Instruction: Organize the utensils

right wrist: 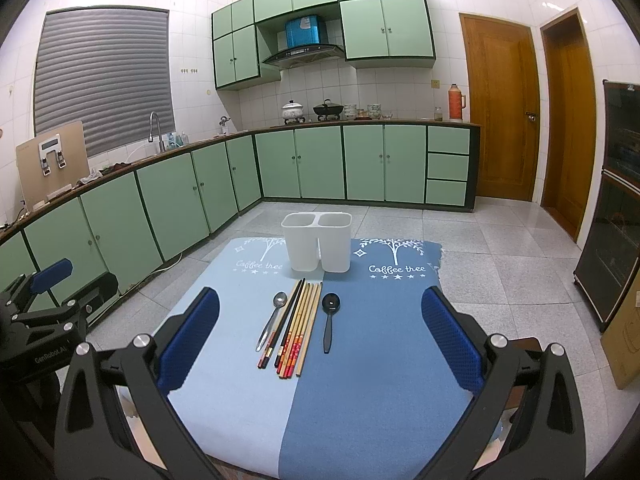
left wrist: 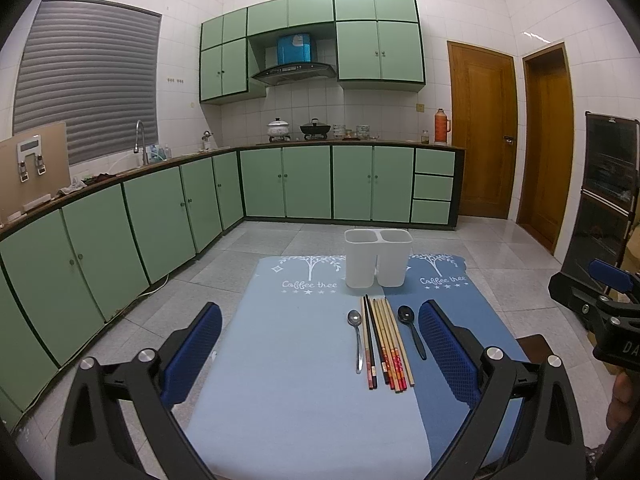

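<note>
A white plastic holder [right wrist: 316, 242] with two compartments stands upright at the far end of a bench covered by a two-tone blue mat [right wrist: 360, 360]. The mat is light blue on the left half and darker blue on the right half, and it carries white tree prints and the words "Coffee tree". Both compartments of the holder look empty.

In front of the holder the utensils lie in one row on the mat, all pointing toward it. On the left is a metal spoon [right wrist: 270, 321] with a shiny bowl. Just beside it lies a bundle of chopsticks [right wrist: 294, 328]: some are dark, almost black, the others are pale wood with red and orange patterns near the thick ends. They touch each other side by side. To the right, a little apart, lies a black plastic spoon [right wrist: 329, 320].

The left hand-held gripper [left wrist: 320, 356] hangs over the near part of the mat with its blue-padded fingers wide apart and nothing between them. The right hand-held gripper [right wrist: 320, 344] is also spread wide and holds nothing.
</note>
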Tool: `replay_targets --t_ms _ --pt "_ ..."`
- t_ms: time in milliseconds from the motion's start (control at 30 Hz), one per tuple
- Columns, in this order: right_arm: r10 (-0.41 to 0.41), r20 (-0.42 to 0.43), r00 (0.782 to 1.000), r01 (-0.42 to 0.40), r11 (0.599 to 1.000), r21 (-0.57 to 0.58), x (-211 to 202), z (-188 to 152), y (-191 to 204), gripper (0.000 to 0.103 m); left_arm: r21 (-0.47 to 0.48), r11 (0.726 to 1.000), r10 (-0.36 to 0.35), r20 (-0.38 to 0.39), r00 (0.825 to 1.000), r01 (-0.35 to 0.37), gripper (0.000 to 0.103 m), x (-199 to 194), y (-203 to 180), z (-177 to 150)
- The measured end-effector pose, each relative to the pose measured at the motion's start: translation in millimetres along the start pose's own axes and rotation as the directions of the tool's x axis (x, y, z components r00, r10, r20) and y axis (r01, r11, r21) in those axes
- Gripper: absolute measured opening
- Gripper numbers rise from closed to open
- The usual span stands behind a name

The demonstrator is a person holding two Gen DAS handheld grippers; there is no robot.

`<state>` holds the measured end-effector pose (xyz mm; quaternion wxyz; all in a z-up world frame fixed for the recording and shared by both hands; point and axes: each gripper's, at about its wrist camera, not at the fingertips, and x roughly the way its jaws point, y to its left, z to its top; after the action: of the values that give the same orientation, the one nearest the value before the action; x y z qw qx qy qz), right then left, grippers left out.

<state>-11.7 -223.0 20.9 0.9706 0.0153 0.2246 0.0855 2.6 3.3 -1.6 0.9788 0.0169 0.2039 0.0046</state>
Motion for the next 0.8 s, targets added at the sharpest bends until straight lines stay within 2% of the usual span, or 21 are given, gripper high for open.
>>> replay_targets --t_ms 800 --pt "-0.001 -0.001 1.0 0.001 1.0 0.001 0.7 -0.3 0.0 0.098 -0.003 1.0 0.006 0.001 1.0 -0.006 0.096 -0.2 3.9 -0.8"
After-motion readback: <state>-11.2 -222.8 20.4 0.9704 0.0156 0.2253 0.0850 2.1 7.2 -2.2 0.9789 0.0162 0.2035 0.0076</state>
